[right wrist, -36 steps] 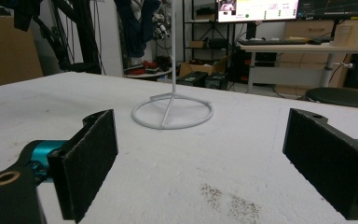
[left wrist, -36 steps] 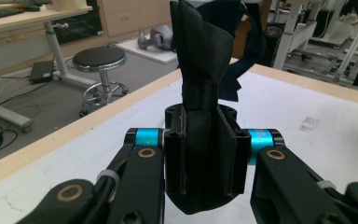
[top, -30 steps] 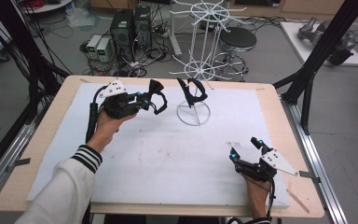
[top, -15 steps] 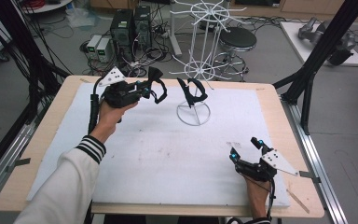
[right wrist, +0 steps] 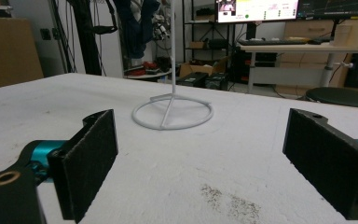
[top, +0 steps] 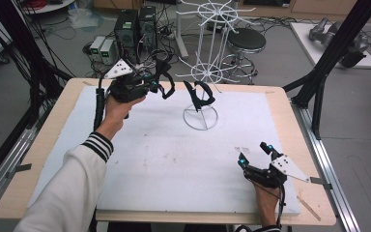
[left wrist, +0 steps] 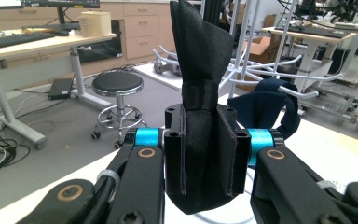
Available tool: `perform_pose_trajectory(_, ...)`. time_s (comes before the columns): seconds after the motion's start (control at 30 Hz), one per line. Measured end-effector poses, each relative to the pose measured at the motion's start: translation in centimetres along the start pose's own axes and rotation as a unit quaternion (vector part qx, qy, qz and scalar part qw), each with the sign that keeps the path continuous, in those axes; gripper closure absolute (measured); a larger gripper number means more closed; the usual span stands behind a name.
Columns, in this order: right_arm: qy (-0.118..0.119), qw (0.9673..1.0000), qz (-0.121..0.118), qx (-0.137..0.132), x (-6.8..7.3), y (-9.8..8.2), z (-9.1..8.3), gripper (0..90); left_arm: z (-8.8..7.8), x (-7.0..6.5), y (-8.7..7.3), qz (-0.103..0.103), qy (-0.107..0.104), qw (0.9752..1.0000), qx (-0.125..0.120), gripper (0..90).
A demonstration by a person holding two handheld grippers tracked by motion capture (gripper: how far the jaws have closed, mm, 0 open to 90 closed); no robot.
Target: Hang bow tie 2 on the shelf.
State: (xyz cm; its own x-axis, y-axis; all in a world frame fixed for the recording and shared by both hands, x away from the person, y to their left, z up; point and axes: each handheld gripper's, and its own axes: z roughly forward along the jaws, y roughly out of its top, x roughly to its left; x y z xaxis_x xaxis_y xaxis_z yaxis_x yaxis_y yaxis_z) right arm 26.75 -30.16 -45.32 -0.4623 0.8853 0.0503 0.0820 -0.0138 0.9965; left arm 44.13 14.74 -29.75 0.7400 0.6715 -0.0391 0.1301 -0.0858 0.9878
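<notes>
Fabric fills the middle of the left gripper view: a black cloth strap [left wrist: 200, 93] stands up between the two black jaws, which are closed tight on it. In the high view the left gripper [top: 160, 83] sits at upper left of centre, over the far edge of the white foam pad [top: 149, 164], with the strap looping from its tip. Just right of it, a second dark strap [top: 199, 95] hangs on the white wire rack [top: 207, 72], whose ring base rests on the pad at upper centre. The rack's thin arms lie between the held strap and the hanging one.

At lower right of the high view the right gripper [top: 256, 154] rests on the pad, well apart from the rack, its jaws spread wide with nothing between them. Beyond the table's far edge stand computer boxes [top: 135, 29] and a round stool [top: 245, 41].
</notes>
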Motion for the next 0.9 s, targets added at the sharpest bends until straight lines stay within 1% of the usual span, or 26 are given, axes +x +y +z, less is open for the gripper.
perform_pose_trajectory(0.03, 0.0, 1.0, 0.0, 0.0, 0.0, 0.0, 0.0, 9.5, 0.1, 0.0, 0.2, 0.0, 0.001, 1.0, -0.004, 74.4)
perform_pose_trajectory(0.07, -0.001, 1.0, -0.004, -0.002, -0.1, 0.0, 0.0, 9.5, 0.2, 0.1, 0.4, 0.0, 0.003, 1.0, -0.005, 74.4)
perform_pose_trajectory(0.1, 0.0, 1.0, 0.0, 0.0, 0.0, 0.0, 0.0, 9.5, 0.2, 0.1, 0.7, 0.002, 0.003, 1.0, -0.003, 74.4)
perform_pose_trajectory(0.17, 0.0, 1.0, -0.004, -0.003, -0.1, 0.0, 0.0, 9.5, 0.4, 0.1, 1.1, 0.004, 0.005, 1.0, -0.005, 74.4)
perform_pose_trajectory(0.2, 0.0, 1.0, 0.002, 0.0, 0.0, 0.0, 0.0, 9.5, 0.5, 0.1, 1.3, 0.005, 0.005, 1.0, -0.006, 74.4)
perform_pose_trajectory(0.23, -0.001, 1.0, -0.003, -0.002, -0.1, 0.0, 0.0, 9.5, 0.5, 0.0, 1.5, 0.005, 0.005, 1.0, -0.007, 74.4)
perform_pose_trajectory(0.33, 0.0, 1.0, -0.002, -0.002, -0.1, 0.0, 0.0, 9.5, 0.8, -0.1, 1.9, 0.006, 0.005, 0.9999, -0.009, 74.4)
perform_pose_trajectory(0.37, 0.0, 1.0, -0.001, -0.002, -0.1, 0.0, 0.0, 9.5, 0.9, -0.2, 1.9, 0.004, 0.004, 0.9999, -0.011, 74.4)
perform_pose_trajectory(0.73, 0.001, 1.0, -0.001, -0.001, -0.1, 0.0, 0.0, 9.5, 1.9, -1.1, 2.1, 0.009, -0.006, 0.9999, -0.005, 74.4)
perform_pose_trajectory(0.9, 0.0, 1.0, 0.0, -0.001, -0.1, 0.0, 0.0, 9.5, 2.4, -1.5, 2.1, 0.004, -0.009, 0.9999, -0.006, 74.4)
